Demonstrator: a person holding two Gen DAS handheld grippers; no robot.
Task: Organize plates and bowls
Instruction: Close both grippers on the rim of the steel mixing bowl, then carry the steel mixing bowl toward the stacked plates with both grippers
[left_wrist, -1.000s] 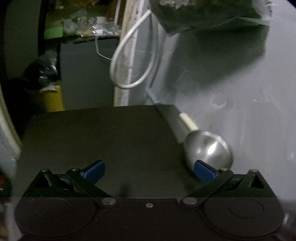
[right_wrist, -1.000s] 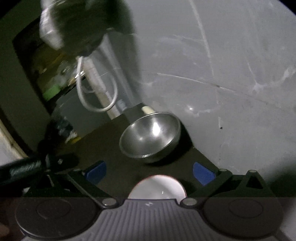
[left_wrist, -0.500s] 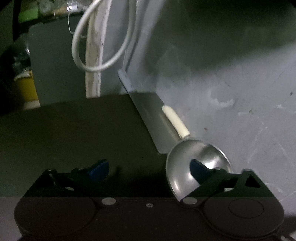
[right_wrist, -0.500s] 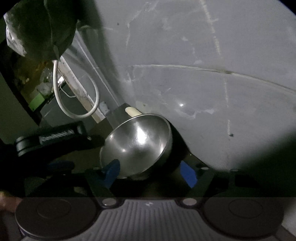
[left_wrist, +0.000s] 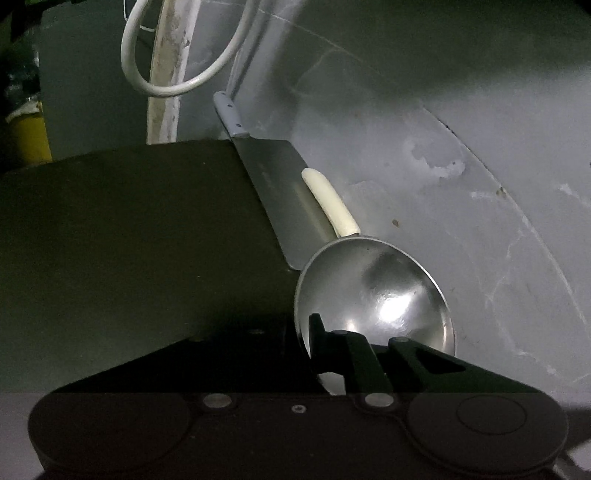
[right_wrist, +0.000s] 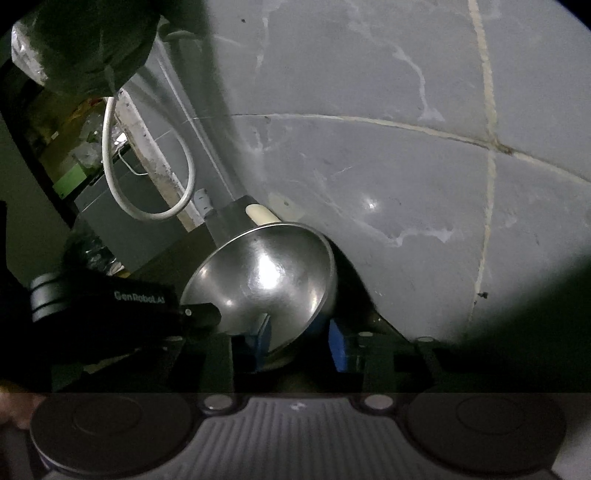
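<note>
A steel bowl (left_wrist: 373, 291) stands tilted on the dark counter (left_wrist: 129, 240), close to the grey wall. My left gripper (left_wrist: 308, 343) is shut on its left rim, with one black finger (left_wrist: 316, 339) showing inside the bowl. The right wrist view shows the same bowl (right_wrist: 262, 280) and the left gripper's finger (right_wrist: 203, 314) on that rim. My right gripper (right_wrist: 299, 341) straddles the near rim with its jaws closing. One blue pad (right_wrist: 260, 341) is inside the bowl. The other pad (right_wrist: 338, 343) is just outside, not clearly pressing.
Behind the bowl a wide steel blade (left_wrist: 280, 199) with a grey handle (left_wrist: 231, 114) leans at the wall beside a cream handle (left_wrist: 330, 203). A white cable loop (left_wrist: 166, 85) hangs at the back, and a dark bag (right_wrist: 85, 44) hangs overhead. A yellow container (left_wrist: 31, 140) stands far left.
Both grippers came in on the bowl from wide open. The left one shut on the left rim. The right one's pads narrowed around the near rim. The bowl now stands more tilted.
</note>
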